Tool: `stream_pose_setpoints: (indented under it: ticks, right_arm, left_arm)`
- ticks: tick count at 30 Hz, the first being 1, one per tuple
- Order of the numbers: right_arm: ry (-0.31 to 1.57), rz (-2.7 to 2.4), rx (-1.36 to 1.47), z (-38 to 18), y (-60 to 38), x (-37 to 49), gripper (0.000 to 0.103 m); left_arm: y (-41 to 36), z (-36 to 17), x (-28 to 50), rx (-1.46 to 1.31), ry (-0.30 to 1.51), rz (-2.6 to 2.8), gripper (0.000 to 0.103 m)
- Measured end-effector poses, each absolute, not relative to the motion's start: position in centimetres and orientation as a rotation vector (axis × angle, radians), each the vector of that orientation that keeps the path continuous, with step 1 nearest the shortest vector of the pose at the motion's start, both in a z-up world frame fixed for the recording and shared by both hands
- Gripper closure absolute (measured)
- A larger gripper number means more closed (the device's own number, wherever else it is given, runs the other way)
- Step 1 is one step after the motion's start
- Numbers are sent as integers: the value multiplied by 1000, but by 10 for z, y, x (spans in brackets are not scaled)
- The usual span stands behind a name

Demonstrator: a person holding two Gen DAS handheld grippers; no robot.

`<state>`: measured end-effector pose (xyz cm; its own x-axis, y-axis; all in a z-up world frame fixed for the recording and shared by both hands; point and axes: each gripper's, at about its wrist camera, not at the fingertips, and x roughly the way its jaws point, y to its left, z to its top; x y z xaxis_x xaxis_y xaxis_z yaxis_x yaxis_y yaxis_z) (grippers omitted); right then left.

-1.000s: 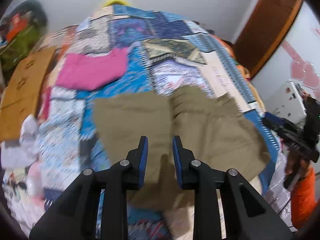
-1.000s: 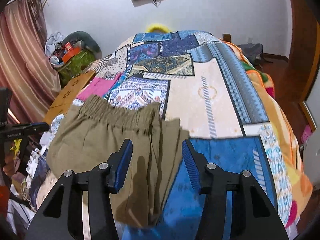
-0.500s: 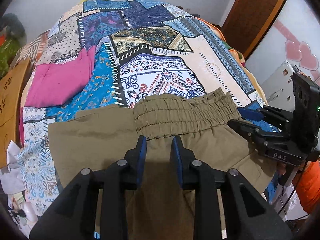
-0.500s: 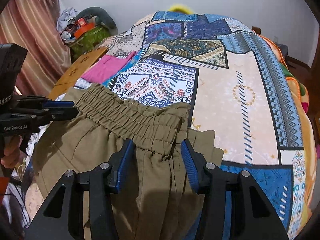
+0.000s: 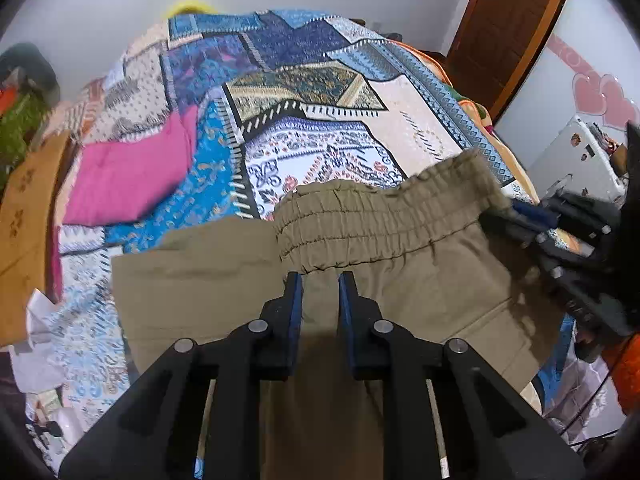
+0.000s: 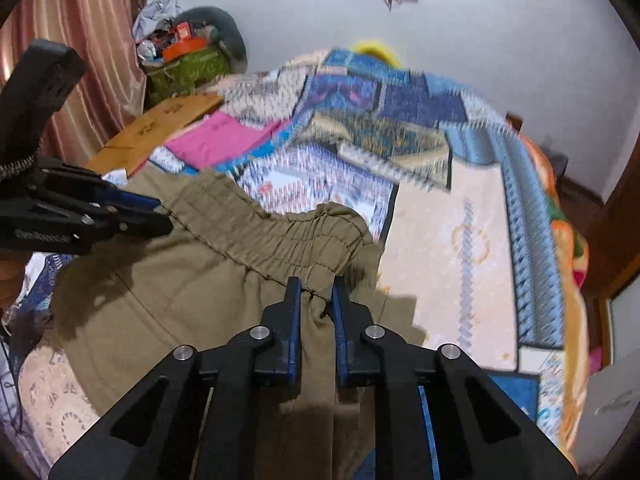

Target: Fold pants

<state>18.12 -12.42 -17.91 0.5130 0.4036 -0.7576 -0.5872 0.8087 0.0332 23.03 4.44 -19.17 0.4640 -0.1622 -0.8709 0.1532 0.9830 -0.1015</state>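
Note:
Olive-brown pants (image 5: 400,280) lie on a patchwork bedspread (image 5: 320,152), elastic waistband (image 5: 380,216) facing away from me. My left gripper (image 5: 321,280) is narrowed on the pants fabric just below the waistband's left end. In the right wrist view the pants (image 6: 180,292) show again, and my right gripper (image 6: 313,286) is shut on bunched fabric below the waistband's right end (image 6: 320,236). Each gripper shows in the other's view, the left one (image 6: 120,216) and the right one (image 5: 560,232). The lower legs are hidden under the grippers.
A folded pink garment (image 5: 132,180) lies on the bed to the left, beside a wooden board (image 5: 24,208). Curtains (image 6: 88,40) and clutter (image 6: 188,52) stand at the left wall. A wooden door (image 5: 508,24) is at the right. The bed edge (image 6: 568,280) drops off right.
My right gripper has closed from wide open onto the fabric under the waistband. Both grippers have moved up to the waistband, which now looks lifted and stretched between them.

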Motion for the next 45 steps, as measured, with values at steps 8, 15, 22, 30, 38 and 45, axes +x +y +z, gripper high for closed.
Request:
stream_pose_setpoints:
  ticks: [8, 15, 22, 30, 38, 45]
  right_arm:
    - [816, 582, -239, -173, -120, 202, 92]
    - [986, 535, -174, -220, -128, 232, 87]
    - [970, 532, -116, -186, -151, 217, 78]
    - [1005, 514, -157, -207, -161, 179, 63]
    - [1034, 473, -64, -206, -203, 151, 50]
    - [1005, 459, -2, -191, -209, 159, 50]
  left_arm:
    - [40, -208, 250, 12, 1095, -141, 89]
    - [37, -219, 260, 39, 1105, -126, 84]
    - [48, -192, 234, 8, 1050, -158, 81]
    - [60, -216, 195, 52, 1085, -114, 51]
    - [110, -196, 155, -23, 1057, -64, 41]
    - [133, -206, 165, -162, 1069, -67, 39]
